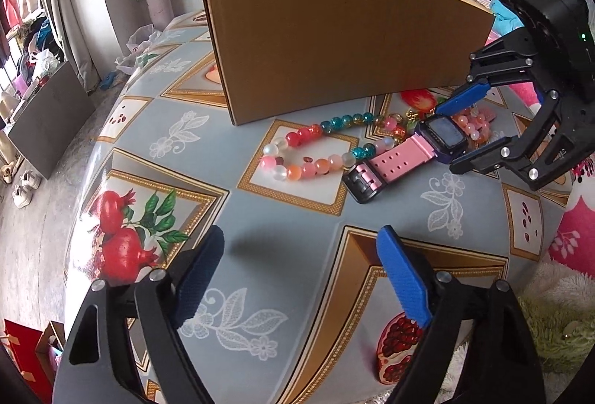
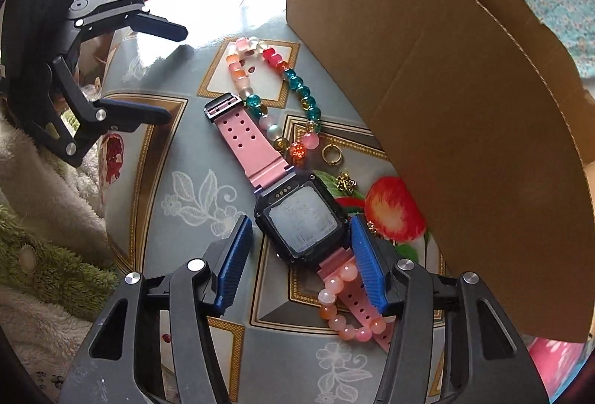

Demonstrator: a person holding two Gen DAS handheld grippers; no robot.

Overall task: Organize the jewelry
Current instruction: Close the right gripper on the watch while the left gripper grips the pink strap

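A pink-strapped watch (image 2: 305,229) with a dark square case lies on the patterned tablecloth (image 2: 208,192). My right gripper (image 2: 299,220) points down over it, one blue pad (image 2: 234,262) on each side of the case; a thin gap shows at the left pad. A multicoloured bead necklace (image 2: 293,77) loops beside the strap's buckle end. A pink bead bracelet (image 2: 334,314) lies across the other strap. A gold ring (image 2: 331,155) and a gold charm (image 2: 346,183) sit near the cardboard box (image 2: 446,106). My left gripper (image 1: 301,236) hangs open over bare cloth, nothing between its fingers.
The open cardboard box (image 1: 334,39) stands upright just behind the jewelry. A fluffy blanket (image 2: 44,236) lies past the table's near edge. The floor drops away at the left, with shoes (image 1: 26,188) and a red bag (image 1: 22,348).
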